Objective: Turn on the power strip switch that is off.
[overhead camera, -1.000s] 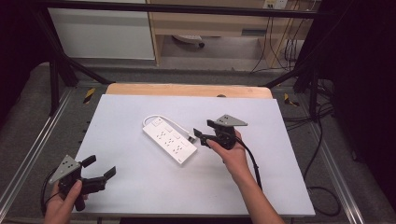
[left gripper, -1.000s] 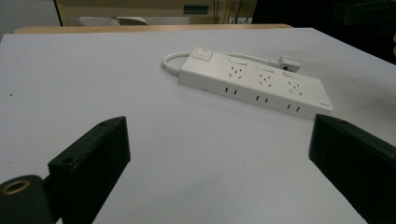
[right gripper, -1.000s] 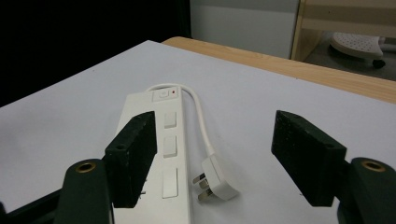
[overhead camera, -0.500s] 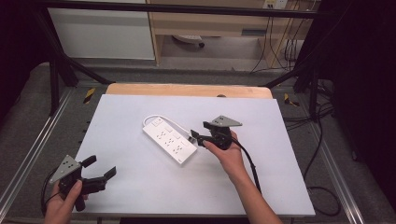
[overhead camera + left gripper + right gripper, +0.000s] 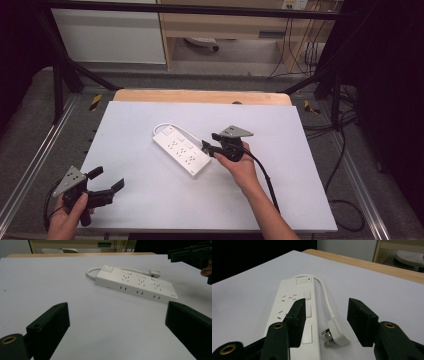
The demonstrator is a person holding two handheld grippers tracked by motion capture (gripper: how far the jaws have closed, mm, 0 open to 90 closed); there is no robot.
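High view overhead, gripper views low, sharing power strip (image 5: 182, 150)

Even overhead light falls on the white table (image 5: 150, 200) — bright, with faint soft shadows. The surroundings sink into darkness left and right. Near jaws blur slightly in both gripper views — far background soft.

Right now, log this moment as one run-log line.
right hand-held gripper: jaws just closing around plug, pads not touching | left hand-held gripper: open, idle | power strip: flat on table

Power strip (image 5: 294, 322) near end cut off by bottom edge, partly hidden behind black jaw, plug (image 5: 335, 333) pins blurred
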